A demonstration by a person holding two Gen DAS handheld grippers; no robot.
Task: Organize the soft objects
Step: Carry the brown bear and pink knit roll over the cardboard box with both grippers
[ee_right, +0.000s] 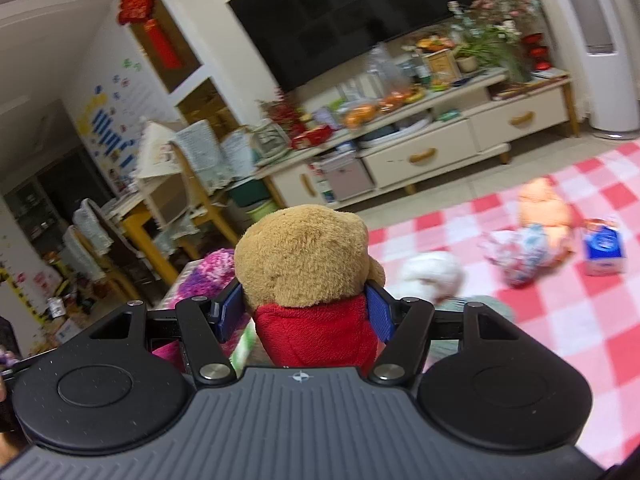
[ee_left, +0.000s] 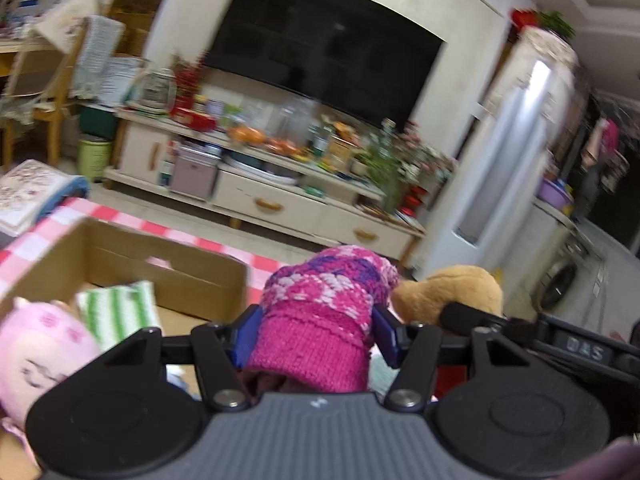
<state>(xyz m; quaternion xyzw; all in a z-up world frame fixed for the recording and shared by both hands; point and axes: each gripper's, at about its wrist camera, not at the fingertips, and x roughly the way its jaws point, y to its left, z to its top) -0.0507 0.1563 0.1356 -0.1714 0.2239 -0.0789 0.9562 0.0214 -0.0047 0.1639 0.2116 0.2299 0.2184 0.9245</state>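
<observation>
Left wrist view: left tongs point(ee_left: 316, 334) clamped on the ribbed cuff of a pink-and-purple knitted woollen mitten or hat point(ee_left: 326, 300), blue pads pressing it from both sides. Which of the two it is, I cannot tell. Its long axis runs straight ahead along the fingers, rounded patterned end pointing away, open cuff toward the camera. Judged light, limp and compressible; the thicker cuff band is the sound place to hold, since the loose knit would stretch. It is held above the near edge of an open brown cardboard box point(ee_left: 168, 264) on the red-and-white checked surface point(ee_left: 120, 216); a pink plush toy point(ee_left: 40, 348) and a green-striped folded cloth point(ee_left: 116, 312) sit by the box's near wall. Right wrist view: right tongs point(ee_right: 308, 312) clamped on a tan plush bear in a red top point(ee_right: 304, 264), gripped at the neck and shoulders, head pointing forward and up, body axis in line with the fingers. Judged light and squashy; the neck offers a narrow waist against slipping. More soft items point(ee_right: 528, 248) lie further along the checked surface.
</observation>
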